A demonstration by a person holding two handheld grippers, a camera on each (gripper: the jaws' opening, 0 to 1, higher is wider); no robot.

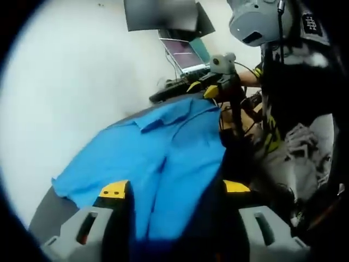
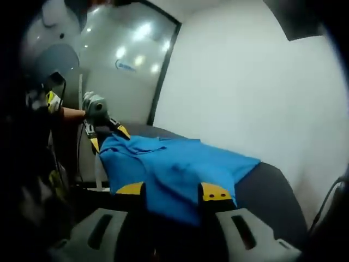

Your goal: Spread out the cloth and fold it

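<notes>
Left gripper view: blue cloth [image 1: 163, 164] lies spread over the dark surface [image 1: 49, 215], its near edge running between the yellow-tipped jaws of the left hand-held gripper [image 1: 175, 188], which are clamped on that edge. At the cloth's far corner the right hand-held gripper [image 1: 210, 90] is seen from the front, yellow tips at the fabric; grip looks closed on the corner. A person in dark clothing [image 1: 300, 82] stands just beside the surface on that side. An open laptop [image 1: 185, 54] sits past the cloth, against a white wall. Right gripper view: same blue cloth [image 2: 174, 164] on the dark surface [image 2: 267, 196], its near edge lifted and pinched between the right hand-held gripper [image 2: 173, 191] jaws. The left hand-held gripper [image 2: 106, 134] holds the opposite corner, jaws at the fabric.
</notes>
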